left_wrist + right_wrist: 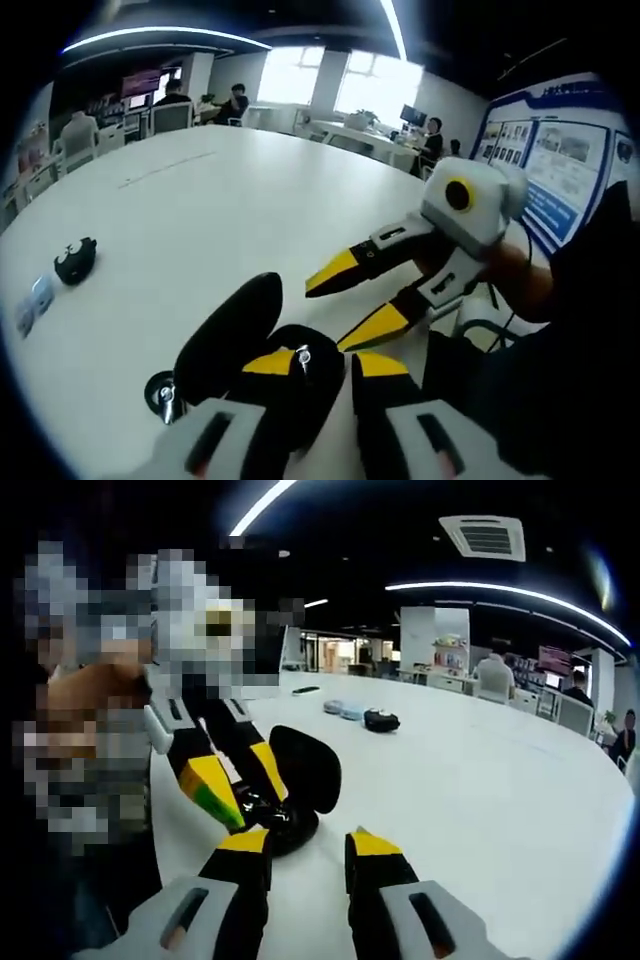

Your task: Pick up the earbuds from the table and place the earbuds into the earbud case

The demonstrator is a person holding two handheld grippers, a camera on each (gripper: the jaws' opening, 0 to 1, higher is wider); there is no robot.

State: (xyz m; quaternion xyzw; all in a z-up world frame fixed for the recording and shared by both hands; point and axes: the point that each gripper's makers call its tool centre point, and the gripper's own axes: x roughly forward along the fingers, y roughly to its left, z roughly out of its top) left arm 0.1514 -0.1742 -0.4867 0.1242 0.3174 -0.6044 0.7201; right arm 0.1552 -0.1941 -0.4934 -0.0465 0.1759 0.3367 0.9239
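Nearest in the left gripper view, the left gripper (330, 362) rises from the bottom edge with its yellow-tipped jaws a small gap apart. They straddle the rim of the open earbud case (262, 345), a glossy black shell with its lid raised; whether they actually press on it cannot be told. A small white-and-silver earbud (302, 357) sits at the left jaw tip, over the case's base, and the jaws hide how it is seated. A round metallic object (162, 392) lies just beside the case, partly cut off by the jaw housing. Just beyond, the right gripper (335, 310) enters from the right, jaws parted and holding nothing, tips just short of the case.

In the right gripper view, the right gripper (305, 848) shows the same open gap, and the case's interior is too dark to read.

The white table (250, 190) is broad and curved. Well apart from the case lie a black rounded item (75, 260) and a pale bluish item (35, 300), blurred. Beyond are desks, seated people, bright windows and a blue wall poster (560, 160).
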